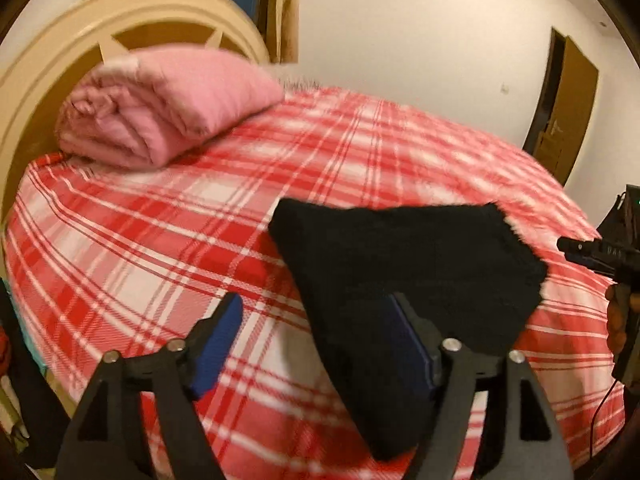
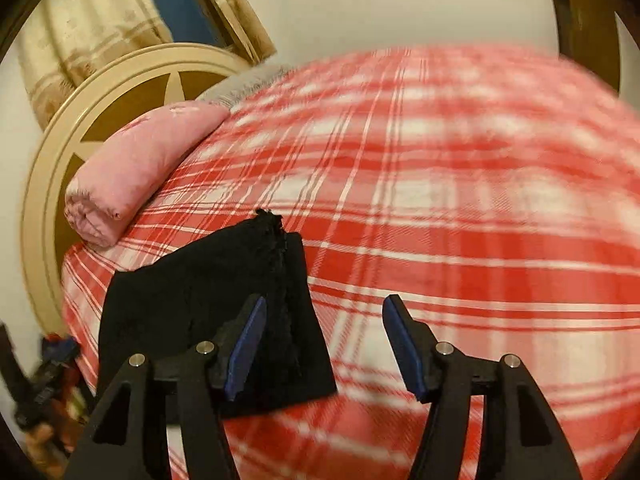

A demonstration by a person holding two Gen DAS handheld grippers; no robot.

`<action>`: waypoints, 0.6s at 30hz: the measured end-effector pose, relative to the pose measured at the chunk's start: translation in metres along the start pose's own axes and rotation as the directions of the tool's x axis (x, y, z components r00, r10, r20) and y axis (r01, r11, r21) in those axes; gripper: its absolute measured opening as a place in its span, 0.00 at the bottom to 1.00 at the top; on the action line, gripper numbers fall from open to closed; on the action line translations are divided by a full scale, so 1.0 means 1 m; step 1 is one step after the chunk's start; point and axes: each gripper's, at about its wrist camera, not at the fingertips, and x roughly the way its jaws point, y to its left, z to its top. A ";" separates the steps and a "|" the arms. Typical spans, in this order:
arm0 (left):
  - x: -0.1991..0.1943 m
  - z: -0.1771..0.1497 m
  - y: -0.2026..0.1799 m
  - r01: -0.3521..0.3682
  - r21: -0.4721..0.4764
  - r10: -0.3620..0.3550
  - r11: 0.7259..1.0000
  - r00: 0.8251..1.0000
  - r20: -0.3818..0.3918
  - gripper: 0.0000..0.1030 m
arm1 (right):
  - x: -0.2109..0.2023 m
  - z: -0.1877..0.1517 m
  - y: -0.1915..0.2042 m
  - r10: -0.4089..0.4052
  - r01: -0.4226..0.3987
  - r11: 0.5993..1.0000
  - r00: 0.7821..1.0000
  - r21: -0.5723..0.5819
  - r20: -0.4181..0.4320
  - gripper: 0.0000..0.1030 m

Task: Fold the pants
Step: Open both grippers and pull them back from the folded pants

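At the far left a folded pink blanket (image 1: 160,108) rests against the cream headboard (image 1: 52,64) on the red plaid bedspread (image 1: 140,240). The left gripper (image 1: 316,336) hangs above the bed with its jaws spread wide and nothing between them; the folded black pants (image 1: 404,280) lie flat on the spread, mostly right of the gap and passing behind the right-hand finger. The right gripper (image 2: 324,340) is likewise wide apart and empty, with the pants (image 2: 208,292) lying left of its gap, behind its left finger.
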 end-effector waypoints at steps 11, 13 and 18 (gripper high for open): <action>-0.118 0.004 -0.051 0.108 0.124 -0.131 0.986 0.972 0.196 0.97 | -0.167 -0.072 0.083 0.024 0.033 0.977 0.963 -0.209 0.267 0.73; -0.131 0.005 -0.056 0.120 0.134 -0.149 0.984 0.962 0.228 1.00 | -0.183 -0.080 0.091 0.018 0.049 0.973 0.958 -0.226 0.285 0.73; -0.144 0.004 -0.068 0.131 0.162 -0.170 0.978 0.952 0.255 1.00 | -0.205 -0.093 0.102 0.005 0.086 0.962 0.945 -0.261 0.328 0.74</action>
